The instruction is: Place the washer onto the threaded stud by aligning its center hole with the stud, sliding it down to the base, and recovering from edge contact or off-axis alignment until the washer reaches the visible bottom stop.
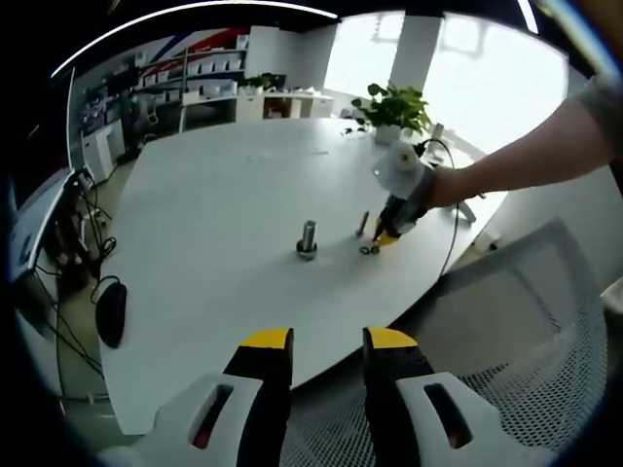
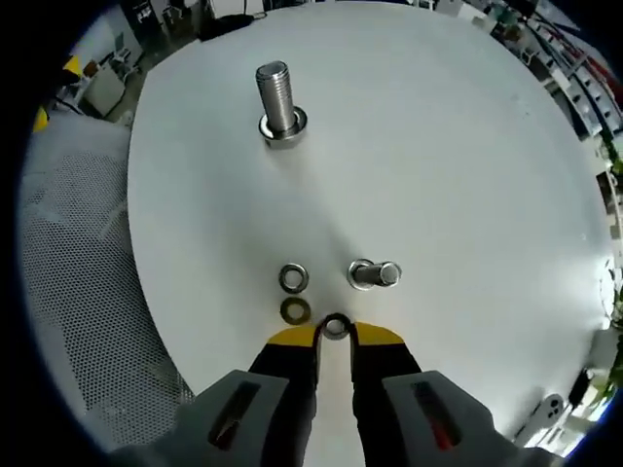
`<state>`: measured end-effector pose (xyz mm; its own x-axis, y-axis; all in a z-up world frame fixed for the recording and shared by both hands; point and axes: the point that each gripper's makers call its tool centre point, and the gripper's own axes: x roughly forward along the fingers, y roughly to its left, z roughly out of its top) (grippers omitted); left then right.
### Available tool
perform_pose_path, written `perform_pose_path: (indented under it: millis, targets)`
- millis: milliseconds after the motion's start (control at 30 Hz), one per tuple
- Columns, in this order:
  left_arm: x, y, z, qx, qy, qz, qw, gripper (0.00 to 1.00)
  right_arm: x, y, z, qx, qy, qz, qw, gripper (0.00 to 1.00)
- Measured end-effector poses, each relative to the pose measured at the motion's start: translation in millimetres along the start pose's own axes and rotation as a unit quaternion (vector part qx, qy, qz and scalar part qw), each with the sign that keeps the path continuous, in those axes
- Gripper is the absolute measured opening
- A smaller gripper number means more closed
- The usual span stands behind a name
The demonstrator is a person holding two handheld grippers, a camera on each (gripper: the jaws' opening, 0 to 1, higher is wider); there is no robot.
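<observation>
The right gripper (image 2: 334, 336) is lowered to the white table (image 2: 467, 146), its yellow-tipped jaws drawn in close on a small steel washer (image 2: 335, 327) pinched between the tips, at or just above the surface. Just beyond the tips lie 2 more rings: a dark ring (image 2: 295, 311) nearest the left jaw and a bright ring (image 2: 293, 278) directly past it, the 2 almost touching. To the right of these, a short bolt (image 2: 368, 274) lies on its side. The threaded stud (image 2: 278, 103) stands upright on a wide base well apart from the gripper, at the far side of the table, with no washer visible on its shaft. In the left gripper view, the left gripper (image 1: 327, 341) hangs over the near table edge (image 1: 195, 321) above a mesh chair (image 1: 526, 331), jaws spread and holding nothing. The same view shows the stud (image 1: 308, 239) near the table centre, the right gripper (image 1: 386, 235) to its right with the tips down on the table, and a person's arm (image 1: 526, 161) reaching in behind it. A black mouse (image 1: 110, 312) lies at the left table edge, and a potted plant (image 1: 393, 109) stands at the far side.
</observation>
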<state>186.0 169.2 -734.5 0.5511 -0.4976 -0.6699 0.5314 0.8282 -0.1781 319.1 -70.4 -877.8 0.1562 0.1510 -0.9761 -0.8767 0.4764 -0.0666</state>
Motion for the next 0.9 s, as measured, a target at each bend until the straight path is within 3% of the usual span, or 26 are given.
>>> perform_pose_path:
  millis: [300, 900]
  targets:
    - [0, -0.1, 1.8, 0.000, -0.005, -0.002, 1.0000, 0.27, -11, -5, -5.0, 0.018, -0.010, -0.005, 0.9998, 0.14]
    - [-1, -1.9, 2.8, 0.003, -0.008, -0.005, 1.0000, 0.27, -42, -17, 21.3, -0.016, -0.043, -0.024, 0.9987, 0.14]
